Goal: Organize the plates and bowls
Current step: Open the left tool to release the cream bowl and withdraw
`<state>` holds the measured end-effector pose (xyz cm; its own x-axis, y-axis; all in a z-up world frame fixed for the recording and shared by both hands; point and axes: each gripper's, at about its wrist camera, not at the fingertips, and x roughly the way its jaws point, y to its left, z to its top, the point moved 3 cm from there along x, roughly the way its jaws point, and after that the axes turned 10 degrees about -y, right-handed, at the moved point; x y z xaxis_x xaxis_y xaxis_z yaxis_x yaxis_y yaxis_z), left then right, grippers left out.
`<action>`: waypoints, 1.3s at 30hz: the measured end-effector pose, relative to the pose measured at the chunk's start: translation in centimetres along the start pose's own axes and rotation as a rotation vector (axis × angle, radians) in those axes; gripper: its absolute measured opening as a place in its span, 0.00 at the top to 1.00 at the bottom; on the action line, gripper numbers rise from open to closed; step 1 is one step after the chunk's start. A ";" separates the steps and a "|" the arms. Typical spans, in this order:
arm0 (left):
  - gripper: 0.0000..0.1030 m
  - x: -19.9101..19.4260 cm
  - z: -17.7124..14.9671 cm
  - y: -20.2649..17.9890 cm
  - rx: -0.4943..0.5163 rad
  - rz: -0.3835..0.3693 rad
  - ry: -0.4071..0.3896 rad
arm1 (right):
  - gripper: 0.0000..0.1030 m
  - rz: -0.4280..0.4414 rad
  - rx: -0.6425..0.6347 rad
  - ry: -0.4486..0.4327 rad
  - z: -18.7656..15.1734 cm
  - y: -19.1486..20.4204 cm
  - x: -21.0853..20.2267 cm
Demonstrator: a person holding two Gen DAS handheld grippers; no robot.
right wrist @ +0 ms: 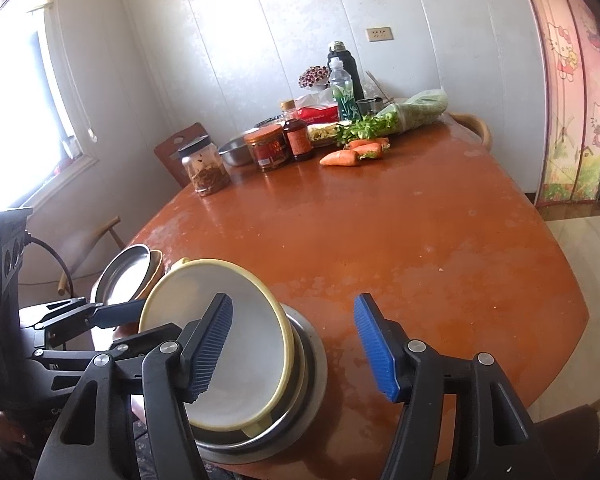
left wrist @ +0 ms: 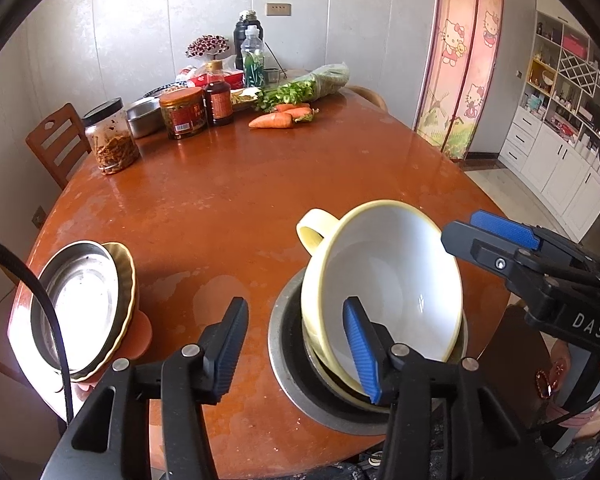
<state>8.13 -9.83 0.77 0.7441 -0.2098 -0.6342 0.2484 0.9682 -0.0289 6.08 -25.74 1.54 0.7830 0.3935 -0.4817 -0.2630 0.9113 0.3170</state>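
Left wrist view shows our left gripper (left wrist: 296, 344) with its jaws parted, one blue ribbed pad inside the yellow handled bowl (left wrist: 384, 280) and the other outside over the bare counter (left wrist: 260, 200); neither pad presses the wall, so we judge the bowl released. Our right gripper (right wrist: 296, 348) is likewise spread, its left finger hanging over the bowl's white interior, nothing clamped.

The yellow bowl sits tilted in the steel bowl stack (right wrist: 300, 364) at the near edge of the counter, its loop handle pointing away from us. We judge the nesting step all but done, though the bowl leans instead of sitting level. To finish well, we should lift both grippers straight out without catching the rim, then nudge the high side down so it seats flat.

Glazed ceramic, pale yellow outside and glossy white inside, will be slick against the pads and heavy for its size. The steel beneath is thin, brushed and wide-rimmed, so it may skate on the lacquered brown counter. Further left a shallow steel plate (left wrist: 80, 304) rests in a fluted yellow dish (left wrist: 126, 292), overhanging the counter edge.
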 end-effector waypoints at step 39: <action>0.43 -3.2 -2.6 0.4 -0.072 -0.013 0.006 | 0.28 -0.014 -0.036 0.097 -2.2 1.6 -1.9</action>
<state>4.17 -8.44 0.78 0.7375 -0.2218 -0.6379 0.2127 0.9727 -0.0922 2.94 -24.76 1.20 0.7291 0.3895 -0.5628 -0.2741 0.9196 0.2813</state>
